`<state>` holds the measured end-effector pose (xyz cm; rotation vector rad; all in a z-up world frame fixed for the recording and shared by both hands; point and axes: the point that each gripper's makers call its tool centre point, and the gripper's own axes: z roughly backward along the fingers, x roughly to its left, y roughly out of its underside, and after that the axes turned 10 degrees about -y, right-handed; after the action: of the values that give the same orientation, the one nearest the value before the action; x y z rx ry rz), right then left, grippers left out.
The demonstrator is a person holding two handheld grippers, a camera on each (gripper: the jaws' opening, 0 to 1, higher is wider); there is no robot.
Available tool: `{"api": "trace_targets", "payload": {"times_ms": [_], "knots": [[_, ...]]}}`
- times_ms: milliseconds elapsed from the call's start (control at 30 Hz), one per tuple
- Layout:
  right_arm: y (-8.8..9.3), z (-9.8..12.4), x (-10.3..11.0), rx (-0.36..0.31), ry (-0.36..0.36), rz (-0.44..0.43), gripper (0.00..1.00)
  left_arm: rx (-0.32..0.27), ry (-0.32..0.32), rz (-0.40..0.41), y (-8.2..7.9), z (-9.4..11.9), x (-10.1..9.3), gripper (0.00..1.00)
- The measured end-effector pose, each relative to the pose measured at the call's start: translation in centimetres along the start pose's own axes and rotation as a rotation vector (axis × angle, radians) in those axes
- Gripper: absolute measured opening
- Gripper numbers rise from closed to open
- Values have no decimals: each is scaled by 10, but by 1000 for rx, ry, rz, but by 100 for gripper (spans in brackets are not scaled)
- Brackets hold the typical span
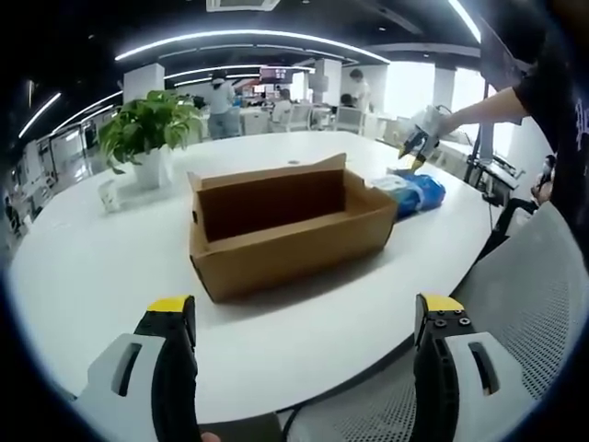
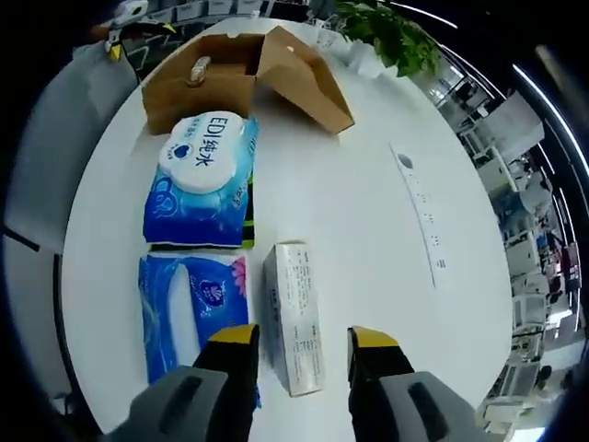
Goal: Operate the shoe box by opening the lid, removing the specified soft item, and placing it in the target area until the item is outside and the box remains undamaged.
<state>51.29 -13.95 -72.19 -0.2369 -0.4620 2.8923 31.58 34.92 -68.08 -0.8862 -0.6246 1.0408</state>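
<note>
Lid open on brown cardboard shoe box (image 1: 285,226); I see left gripper (image 1: 304,322) jaws apart, right gripper (image 2: 302,345) apart over white rectangular tissue pack (image 2: 294,318).

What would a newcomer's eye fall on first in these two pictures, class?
The open brown shoe box sits mid-table with its lid up, a potted plant behind it. In the right gripper view, two blue wipe packs and a small white box lie in front of the right gripper.
</note>
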Motion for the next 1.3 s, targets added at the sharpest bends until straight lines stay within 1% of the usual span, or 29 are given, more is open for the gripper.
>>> {"api": "trace_targets", "payload": {"times_ms": [200, 300, 400, 600, 667, 767, 933, 1033, 1167, 1300], "knots": [[-7, 8, 6, -36, 11, -70, 44, -13, 3, 7, -3, 1, -1, 99], [-11, 12, 9, -49, 14, -108, 49, -16, 3, -3, -4, 1, -2, 99], [-14, 15, 12, -59, 24, -117, 52, -21, 4, -5, -4, 0, -1, 99], [-23, 21, 21, -93, 31, -151, 66, -36, 4, 3, -7, 1, -2, 99], [-27, 24, 22, -104, 45, -171, 72, -40, 5, 2, -8, 1, -1, 99], [-31, 27, 25, -130, 61, -227, 78, -42, 5, 3, -8, 2, -1, 99], [-35, 32, 29, -159, 92, -280, 93, -49, 10, 5, -9, 3, -1, 99], [-36, 35, 32, -174, 106, -314, 99, -52, 16, 8, -9, 3, -2, 99], [-35, 38, 38, -185, 120, -358, 99, -58, 23, 7, -9, 3, -2, 99], [-38, 44, 43, -219, 149, -400, 99, -61, 27, 7, -9, 4, -3, 99]]}}
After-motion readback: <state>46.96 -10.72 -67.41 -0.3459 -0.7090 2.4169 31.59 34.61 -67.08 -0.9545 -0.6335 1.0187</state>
